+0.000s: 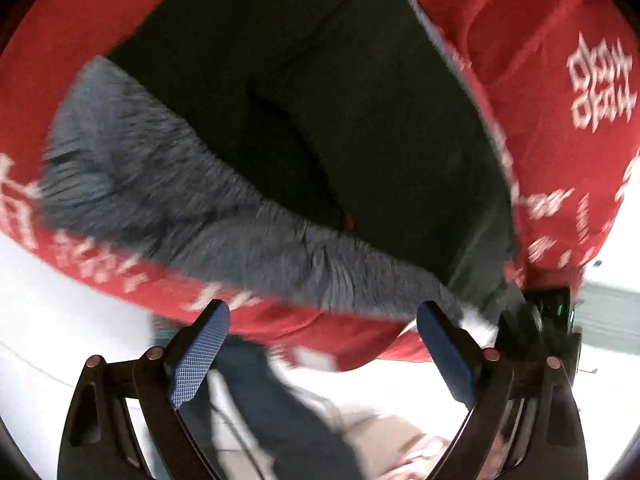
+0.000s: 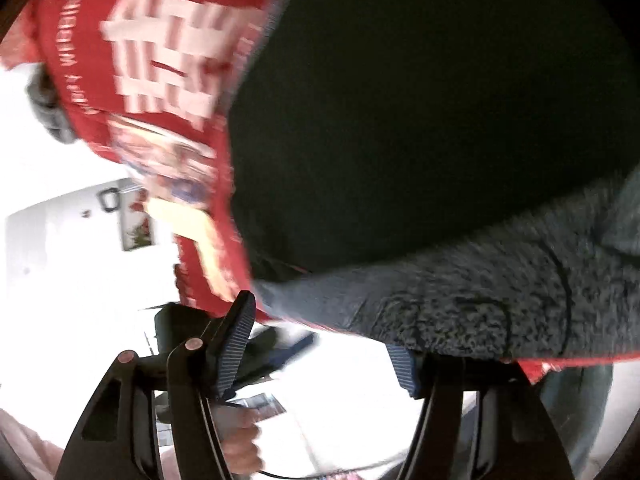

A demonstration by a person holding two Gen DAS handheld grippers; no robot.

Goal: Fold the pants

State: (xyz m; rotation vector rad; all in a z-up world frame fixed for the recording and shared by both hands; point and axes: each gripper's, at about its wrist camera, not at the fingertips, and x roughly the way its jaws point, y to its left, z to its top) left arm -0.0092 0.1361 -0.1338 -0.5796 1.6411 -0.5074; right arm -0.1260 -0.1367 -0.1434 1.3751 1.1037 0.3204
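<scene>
Dark pants [image 1: 320, 112] lie on a red cloth with white lettering [image 1: 560, 40]. Their grey fleece lining [image 1: 192, 200] is turned out along the near edge. My left gripper [image 1: 320, 332] is open and empty, just short of that fleece edge over the cloth's hem. In the right wrist view the pants [image 2: 420, 100] fill the upper right, with the fleece band [image 2: 480, 288] across the lower right. My right gripper [image 2: 324, 332] is open; its right fingertip sits under the fleece edge. Both views are motion-blurred.
The red cloth [image 2: 140, 60] covers a raised surface whose near edge runs across both views. Below it are a bright white floor, the person's legs in jeans [image 1: 280, 420] and a hand [image 2: 240, 444]. The other gripper [image 1: 548, 312] shows at the right.
</scene>
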